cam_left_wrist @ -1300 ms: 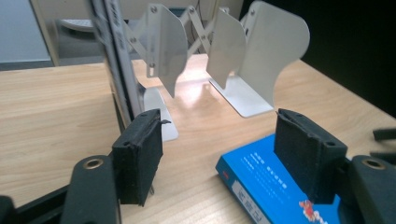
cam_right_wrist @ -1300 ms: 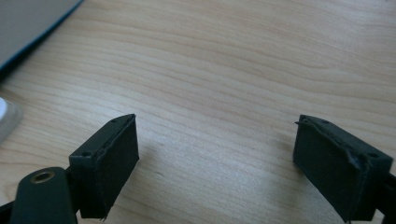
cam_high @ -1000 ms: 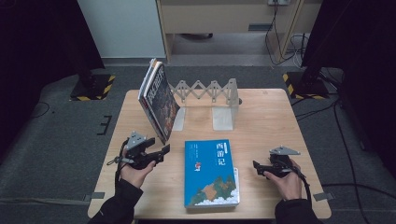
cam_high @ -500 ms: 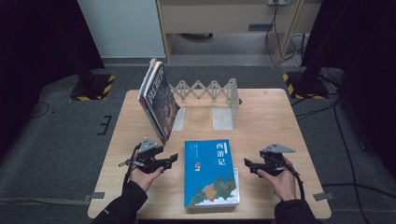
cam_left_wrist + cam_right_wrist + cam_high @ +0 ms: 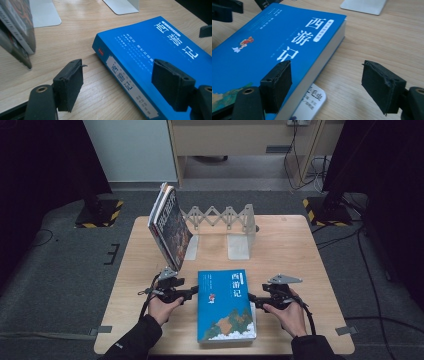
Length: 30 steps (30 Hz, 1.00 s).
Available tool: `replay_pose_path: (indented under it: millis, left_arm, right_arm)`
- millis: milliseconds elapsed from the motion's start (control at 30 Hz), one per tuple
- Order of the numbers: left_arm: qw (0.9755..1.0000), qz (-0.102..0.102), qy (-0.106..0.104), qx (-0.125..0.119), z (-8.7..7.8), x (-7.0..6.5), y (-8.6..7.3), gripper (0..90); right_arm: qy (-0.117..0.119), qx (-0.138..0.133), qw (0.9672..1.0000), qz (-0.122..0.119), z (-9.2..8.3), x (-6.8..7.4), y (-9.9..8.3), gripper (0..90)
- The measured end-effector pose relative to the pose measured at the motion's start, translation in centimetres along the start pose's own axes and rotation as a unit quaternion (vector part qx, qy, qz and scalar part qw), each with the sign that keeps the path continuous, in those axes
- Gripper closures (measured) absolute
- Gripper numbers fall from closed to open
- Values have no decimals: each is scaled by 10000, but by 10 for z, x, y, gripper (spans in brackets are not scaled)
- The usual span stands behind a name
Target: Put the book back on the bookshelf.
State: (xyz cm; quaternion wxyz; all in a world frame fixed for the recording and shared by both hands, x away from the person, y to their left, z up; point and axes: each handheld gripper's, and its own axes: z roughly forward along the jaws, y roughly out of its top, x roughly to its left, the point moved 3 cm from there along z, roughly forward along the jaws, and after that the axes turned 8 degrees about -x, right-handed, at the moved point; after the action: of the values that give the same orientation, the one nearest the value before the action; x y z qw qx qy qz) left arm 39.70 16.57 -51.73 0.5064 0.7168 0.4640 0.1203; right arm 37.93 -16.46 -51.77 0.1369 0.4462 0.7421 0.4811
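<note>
A thick blue book with white Chinese title characters lies flat on the wooden table, near the front edge. My left gripper is at the book's left side, low over the table. It is open, with the book's spine between its jaws and the pads clear of it. My right gripper is at the book's right side. Its jaws have just been closing but still stand open. One of them is over the cover and the other over bare wood, so the page edge lies between them.
Two dark books lean to the left against a metal bookend at the back left. Behind them a grey accordion rack joins that bookend to a second bookend. A white card sticks out from under the blue book.
Both hands have closed in on the blue book. The left gripper sank and moved right to the spine. The right gripper moved left to the page edge.
</note>
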Motion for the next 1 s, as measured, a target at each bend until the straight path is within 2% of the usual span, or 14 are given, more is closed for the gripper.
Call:
replay_pose_path:
  millis: [200,267,433,500,567,833,1000]
  left_arm:
    - [9998,8,-57,175,11,-4,-5,243]
    - [9997,11,-88,221,14,-6,-6,241]
    - [9993,-48,-202,321,20,-8,-8,226]
    - [9992,-103,-219,306,22,-9,-8,223]
    - [9992,-117,-260,295,25,-9,-9,214]
    - [9972,-392,-540,342,36,-13,-11,188]
    - [9967,-462,-566,360,40,-13,-13,138]
  right_arm:
    - [240,105,9997,10,11,14,-2,244]
    - [290,180,9994,-81,15,18,-3,244]
    - [421,210,9989,31,20,24,-5,247]
    - [474,198,9986,137,22,26,-7,246]
    - [498,205,9984,155,23,27,-7,245]
    - [521,177,9982,254,25,28,-9,234]
    - [545,181,9978,316,26,27,-9,225]
